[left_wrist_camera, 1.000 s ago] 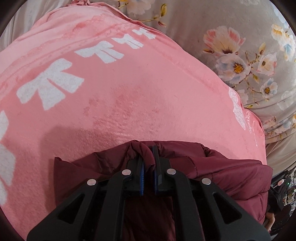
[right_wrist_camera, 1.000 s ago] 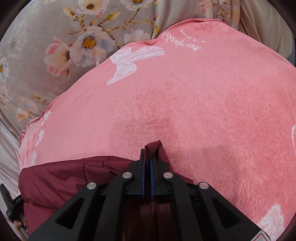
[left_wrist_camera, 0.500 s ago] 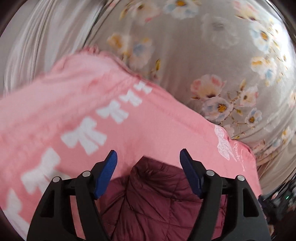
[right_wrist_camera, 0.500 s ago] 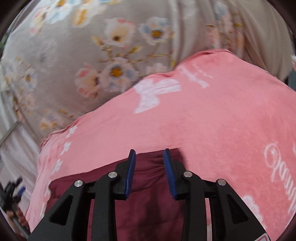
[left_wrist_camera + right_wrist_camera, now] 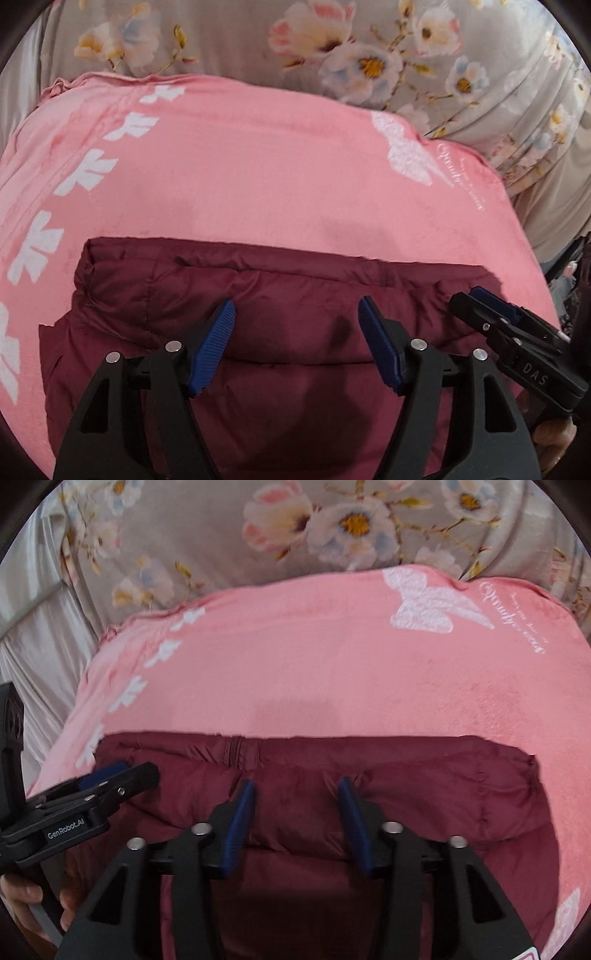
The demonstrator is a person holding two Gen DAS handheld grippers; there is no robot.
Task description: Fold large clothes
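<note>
A dark maroon padded jacket (image 5: 280, 295) lies folded flat on a pink blanket (image 5: 258, 177); it also shows in the right wrist view (image 5: 424, 775), its far edge straight. My left gripper (image 5: 297, 343) is open and empty, raised above the jacket's middle. My right gripper (image 5: 297, 823) is open and empty above the jacket. The right gripper also shows at the right of the left wrist view (image 5: 491, 306), and the left gripper at the left of the right wrist view (image 5: 110, 775).
The pink blanket (image 5: 314, 657) with white bow prints covers a bed. A grey floral sheet (image 5: 369, 55) lies beyond it, also in the right wrist view (image 5: 258, 528). The bed's edge drops off at the right (image 5: 554, 229).
Both grippers were shut on the jacket's edge, then opened and let it go. They have pulled back and up, so the whole folded jacket shows now.
</note>
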